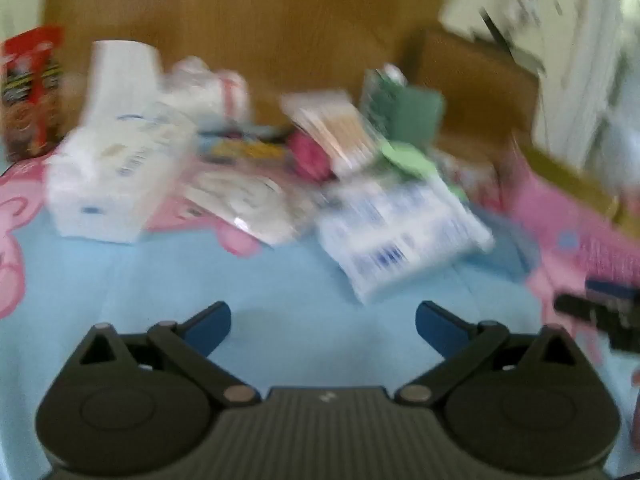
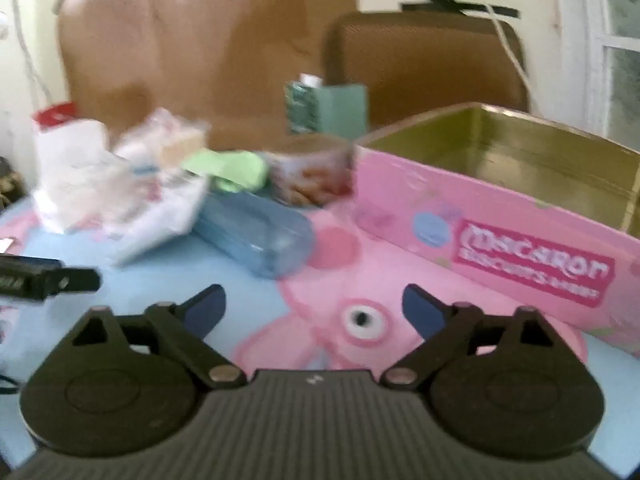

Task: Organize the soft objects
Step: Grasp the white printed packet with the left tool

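Observation:
Both views are blurred. My left gripper (image 1: 323,320) is open and empty above the blue and pink cloth. Ahead of it lie a white tissue pack (image 1: 116,176), a flat white packet (image 1: 248,204), a blue-printed wipes pack (image 1: 400,232), a pink soft item (image 1: 308,156) and a green cloth (image 1: 404,158). My right gripper (image 2: 314,308) is open and empty. A pink Macaron box (image 2: 500,240), open with a gold inside, stands to its right. White packs (image 2: 120,196), the green cloth (image 2: 232,170) and a blue clear case (image 2: 256,236) lie to its left.
A red snack pack (image 1: 32,92) stands at far left. A green carton (image 2: 328,108) and a round tin (image 2: 312,172) stand behind the pile. A brown headboard (image 1: 240,20) and chair back (image 2: 424,64) close the back. The other gripper (image 2: 44,276) shows at left.

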{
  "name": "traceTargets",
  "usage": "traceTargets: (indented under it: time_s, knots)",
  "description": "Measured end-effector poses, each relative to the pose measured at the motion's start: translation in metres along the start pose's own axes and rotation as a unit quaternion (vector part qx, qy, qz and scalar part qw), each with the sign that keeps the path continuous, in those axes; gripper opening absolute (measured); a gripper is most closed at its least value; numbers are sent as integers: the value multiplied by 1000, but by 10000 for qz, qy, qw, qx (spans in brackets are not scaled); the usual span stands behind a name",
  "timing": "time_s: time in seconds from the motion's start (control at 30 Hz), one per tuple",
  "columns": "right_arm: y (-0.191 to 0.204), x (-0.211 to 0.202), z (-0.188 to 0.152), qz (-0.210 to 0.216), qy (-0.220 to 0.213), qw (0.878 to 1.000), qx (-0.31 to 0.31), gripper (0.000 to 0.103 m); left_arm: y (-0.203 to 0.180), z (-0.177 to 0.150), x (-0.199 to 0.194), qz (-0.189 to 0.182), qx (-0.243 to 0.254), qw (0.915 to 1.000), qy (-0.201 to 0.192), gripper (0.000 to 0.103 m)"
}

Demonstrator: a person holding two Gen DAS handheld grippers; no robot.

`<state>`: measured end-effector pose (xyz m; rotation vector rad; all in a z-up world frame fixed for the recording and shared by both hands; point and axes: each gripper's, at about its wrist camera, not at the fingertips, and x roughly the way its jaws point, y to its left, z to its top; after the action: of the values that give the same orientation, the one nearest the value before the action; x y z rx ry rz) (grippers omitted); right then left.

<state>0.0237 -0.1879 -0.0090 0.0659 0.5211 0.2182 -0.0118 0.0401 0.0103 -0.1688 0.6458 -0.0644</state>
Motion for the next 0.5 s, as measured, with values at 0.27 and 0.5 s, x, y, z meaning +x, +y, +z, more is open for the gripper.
traceTargets:
  time_s: [0.27, 0.5]
  knots:
    - [51, 23, 33, 547, -51, 9954, -787, 63, 33, 22, 1, -664, -717, 9952, 76, 64]
    - [52, 72, 56, 1247, 362, 9915, -15, 27, 38, 38, 46, -1474, -1422, 9764, 680, 53]
